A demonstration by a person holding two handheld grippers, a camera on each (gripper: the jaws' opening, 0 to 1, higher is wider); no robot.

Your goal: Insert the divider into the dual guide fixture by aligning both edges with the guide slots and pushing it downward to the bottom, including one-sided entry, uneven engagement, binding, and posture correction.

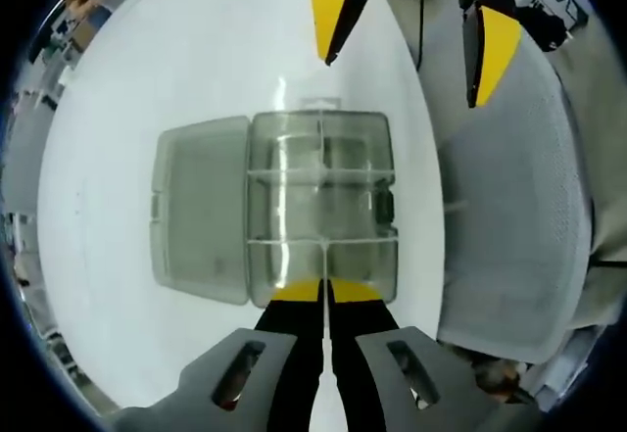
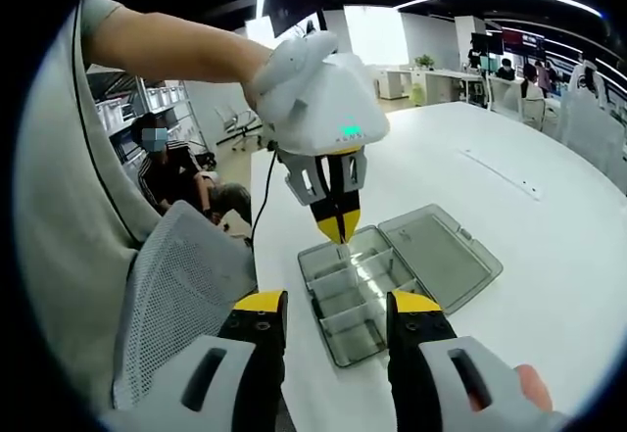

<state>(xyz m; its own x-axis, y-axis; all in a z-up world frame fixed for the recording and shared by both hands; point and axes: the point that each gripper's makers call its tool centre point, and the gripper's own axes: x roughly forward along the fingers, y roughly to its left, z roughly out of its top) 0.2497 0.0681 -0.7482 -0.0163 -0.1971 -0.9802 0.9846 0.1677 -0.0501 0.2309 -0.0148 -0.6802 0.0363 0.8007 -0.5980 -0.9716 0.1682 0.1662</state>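
Several dividers already cross the clear compartment box (image 1: pixel 321 207), which sits on the white table (image 1: pixel 127 79) with its lid (image 1: pixel 201 212) folded flat beside it. Left gripper (image 1: pixel 325 291) has its jaws pressed together at the box's near wall; whether a thin divider sits between them I cannot tell. Right gripper (image 2: pixel 333 310) hangs spread and empty, apart from the box. Risk, judged: one edge catching first would tilt the piece and bind it.

One clear compartment box (image 1: pixel 321 207) (lid (image 1: pixel 201 212) open), two grippers (image 1: pixel 325 293) (image 2: pixel 324 316), one mesh chair (image 1: pixel 514 187).
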